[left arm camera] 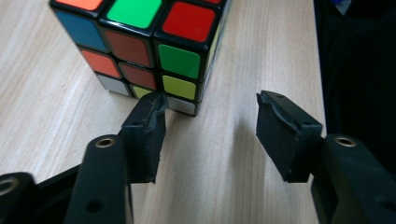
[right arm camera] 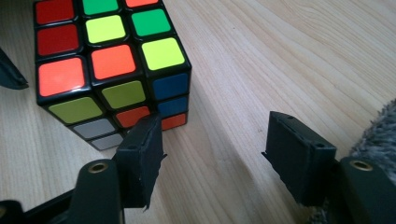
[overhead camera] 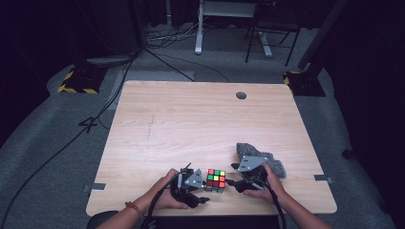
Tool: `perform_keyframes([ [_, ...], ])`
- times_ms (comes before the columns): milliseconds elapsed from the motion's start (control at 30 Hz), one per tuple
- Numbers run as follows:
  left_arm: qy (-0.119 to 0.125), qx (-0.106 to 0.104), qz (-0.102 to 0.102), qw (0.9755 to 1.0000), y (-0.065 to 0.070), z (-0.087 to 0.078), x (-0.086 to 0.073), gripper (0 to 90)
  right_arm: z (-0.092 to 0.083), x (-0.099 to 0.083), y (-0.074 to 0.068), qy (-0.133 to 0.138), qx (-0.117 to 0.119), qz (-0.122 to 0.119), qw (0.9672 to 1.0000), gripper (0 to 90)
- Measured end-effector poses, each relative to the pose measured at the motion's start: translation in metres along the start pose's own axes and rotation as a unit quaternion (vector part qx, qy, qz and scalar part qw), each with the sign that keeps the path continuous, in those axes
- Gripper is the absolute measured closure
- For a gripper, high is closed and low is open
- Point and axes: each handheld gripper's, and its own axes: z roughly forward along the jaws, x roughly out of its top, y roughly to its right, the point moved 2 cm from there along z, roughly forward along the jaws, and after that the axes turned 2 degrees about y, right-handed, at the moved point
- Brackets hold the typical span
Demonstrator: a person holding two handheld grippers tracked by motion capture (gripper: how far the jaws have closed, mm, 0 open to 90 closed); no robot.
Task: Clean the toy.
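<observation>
A scrambled colour cube [overhead camera: 216, 180] stands on the wooden table [overhead camera: 191, 119] near its front edge, between my two grippers. My left gripper [overhead camera: 204, 193] lies just left of the cube, held by a hand. In the left gripper view its jaws [left arm camera: 212, 100] stand apart over bare wood, and one fingertip [left arm camera: 152, 105] is at the cube's [left arm camera: 140, 42] lower corner. My right gripper [overhead camera: 233, 183] is just right of the cube. In the right gripper view its jaws [right arm camera: 215, 121] are open with nothing between them, beside the cube [right arm camera: 107, 70].
A grey fuzzy cloth [overhead camera: 260, 160] lies behind my right hand, and its edge [right arm camera: 378, 130] shows in the right gripper view. A round cable hole [overhead camera: 241, 95] sits near the table's far edge. Cables and stand legs are on the floor beyond.
</observation>
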Motion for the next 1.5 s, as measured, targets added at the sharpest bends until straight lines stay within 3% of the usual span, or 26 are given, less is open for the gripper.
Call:
perform_keyframes([
  [233,0.013,0.026,-0.027,0.9992,-0.014,-0.005,-0.003,27.2,-0.001,0.000,-0.001,0.004,0.009,-0.004,0.9999,36.8],
  [400,0.020,0.031,-0.025,0.9990,-0.027,-0.007,0.001,18.1,0.000,0.001,-0.002,0.006,0.020,-0.006,0.9998,36.5],
  [500,0.024,0.022,-0.012,0.9994,-0.032,-0.004,0.009,16.5,0.001,0.002,-0.003,0.004,0.022,-0.010,0.9997,36.4],
  [667,0.027,0.001,-0.001,0.9996,-0.036,0.003,0.018,15.7,0.002,0.002,-0.003,0.002,0.025,-0.009,0.9996,36.3],
  [833,0.020,-0.008,0.005,0.9998,-0.037,0.009,0.022,16.0,0.004,0.002,-0.003,0.000,0.025,-0.012,0.9996,36.1],
  [933,0.018,-0.019,0.009,0.9996,-0.036,0.014,0.025,20.4,0.004,0.002,-0.003,-0.001,0.025,-0.013,0.9996,36.0],
  [1100,0.008,-0.018,0.023,0.9995,-0.034,0.019,0.029,25.3,0.003,0.004,-0.003,0.005,0.029,-0.017,0.9994,35.7],
  [1500,0.006,-0.015,0.019,0.9997,-0.035,0.020,0.030,27.3,-0.003,0.008,-0.001,0.022,0.021,-0.022,0.9993,35.9],
])
